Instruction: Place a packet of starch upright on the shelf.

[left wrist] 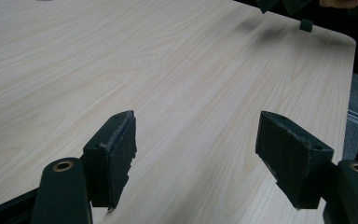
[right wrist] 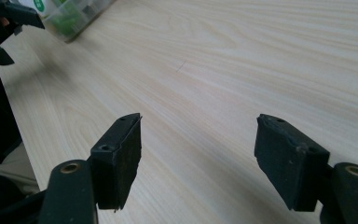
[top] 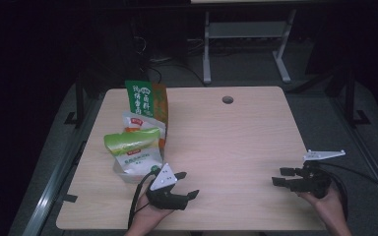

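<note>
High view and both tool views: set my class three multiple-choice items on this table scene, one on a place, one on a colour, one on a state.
1. Where do the snack bags lie on the table?
A. left side
B. right edge
C. by the round hole

2. What colour is the tall standing pack at the back?
A. blue
B. green
C. black

3. How does the left tool stand?
A. shut on a bag
B. open, empty
C. shut, empty

Answers:
1 A: the high view shows the bags on the left, ahead of the left tool.
2 B: its face is green with white print.
3 B: in its own view only bare wood lies between the parted pads.
</note>
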The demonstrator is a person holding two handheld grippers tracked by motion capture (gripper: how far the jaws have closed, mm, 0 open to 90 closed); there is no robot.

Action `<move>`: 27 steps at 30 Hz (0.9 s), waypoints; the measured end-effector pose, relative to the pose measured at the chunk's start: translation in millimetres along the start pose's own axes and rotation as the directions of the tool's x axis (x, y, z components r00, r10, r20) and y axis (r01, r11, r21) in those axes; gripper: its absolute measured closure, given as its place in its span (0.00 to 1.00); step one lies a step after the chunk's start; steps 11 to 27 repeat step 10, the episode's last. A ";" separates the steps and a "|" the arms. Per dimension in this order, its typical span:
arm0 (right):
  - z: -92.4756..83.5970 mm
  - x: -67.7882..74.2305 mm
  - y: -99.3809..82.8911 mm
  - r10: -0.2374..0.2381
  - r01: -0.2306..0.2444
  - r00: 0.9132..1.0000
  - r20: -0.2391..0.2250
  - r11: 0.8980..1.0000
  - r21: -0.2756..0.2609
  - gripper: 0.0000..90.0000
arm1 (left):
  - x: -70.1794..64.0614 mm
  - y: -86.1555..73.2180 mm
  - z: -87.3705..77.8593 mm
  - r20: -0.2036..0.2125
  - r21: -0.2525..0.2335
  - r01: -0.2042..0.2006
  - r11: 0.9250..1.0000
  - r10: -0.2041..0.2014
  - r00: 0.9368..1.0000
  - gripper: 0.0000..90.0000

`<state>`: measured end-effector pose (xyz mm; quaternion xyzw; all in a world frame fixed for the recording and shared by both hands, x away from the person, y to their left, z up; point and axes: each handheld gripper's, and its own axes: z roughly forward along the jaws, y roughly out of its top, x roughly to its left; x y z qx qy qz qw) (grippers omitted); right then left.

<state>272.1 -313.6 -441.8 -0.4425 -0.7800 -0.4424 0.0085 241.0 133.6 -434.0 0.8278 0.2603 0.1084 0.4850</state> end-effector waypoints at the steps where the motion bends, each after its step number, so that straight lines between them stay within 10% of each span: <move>1: 0.2 1.2 -1.9 -0.003 0.003 1.000 0.008 1.000 -0.001 0.33 | 0.0 0.0 0.2 0.000 0.000 0.001 1.000 -0.001 1.000 0.31; 27: 1.8 12.0 -13.2 -0.021 0.023 0.999 0.037 0.999 -0.039 0.30 | -0.9 0.6 1.5 0.022 0.003 0.002 1.000 -0.002 1.000 0.32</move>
